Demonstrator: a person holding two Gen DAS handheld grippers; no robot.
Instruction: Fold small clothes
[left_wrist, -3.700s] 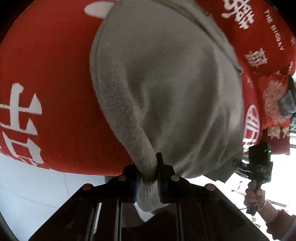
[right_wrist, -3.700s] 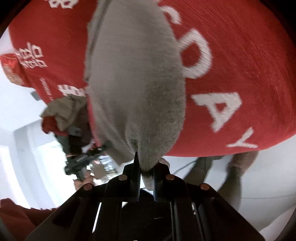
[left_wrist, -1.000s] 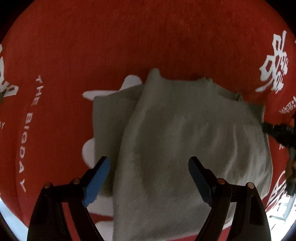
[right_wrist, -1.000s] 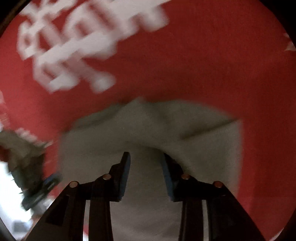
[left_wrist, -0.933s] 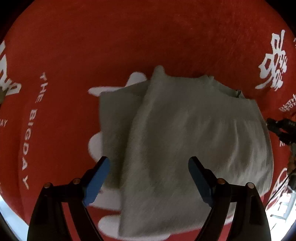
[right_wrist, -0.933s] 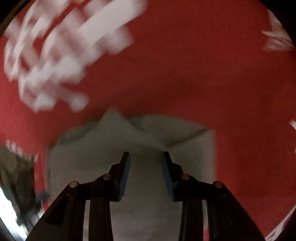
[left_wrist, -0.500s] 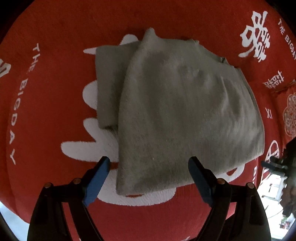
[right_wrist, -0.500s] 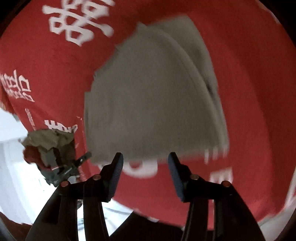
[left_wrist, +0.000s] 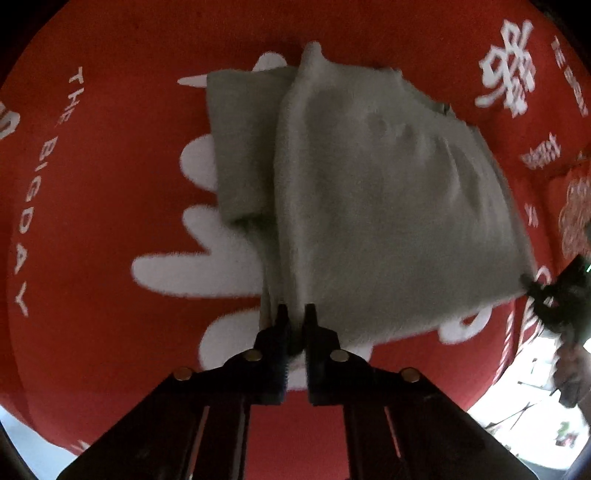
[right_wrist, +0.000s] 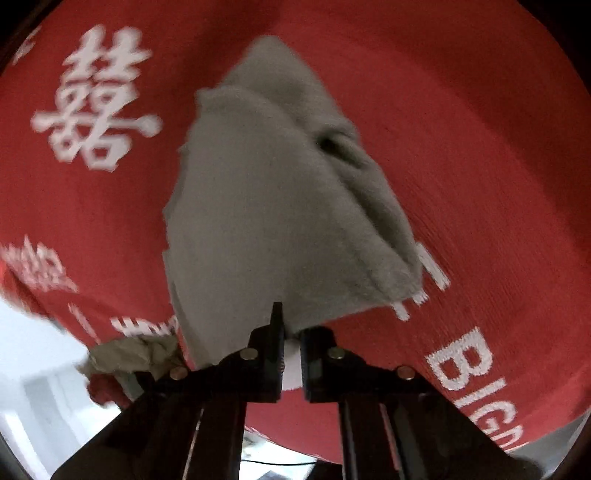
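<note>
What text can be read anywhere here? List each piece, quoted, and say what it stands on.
"THE BIGDAY": white letters on the red woven cloth, left wrist view.
"BIG": start of a cut-off white word on the same cloth, right wrist view.
Large white Chinese double-happiness sign: same cloth.
Small white characters at the cloth's edges: too blurred.
Folded grey knitted garment: no text.

**Both grippers close on the near edge**

Half a second ago both pairs of fingers stood spread above the folded grey garment (left_wrist: 369, 192). Now the left gripper (left_wrist: 294, 317) has pinched its near left corner, and the right gripper (right_wrist: 291, 325) has closed on the near edge, lifting it slightly.
</note>
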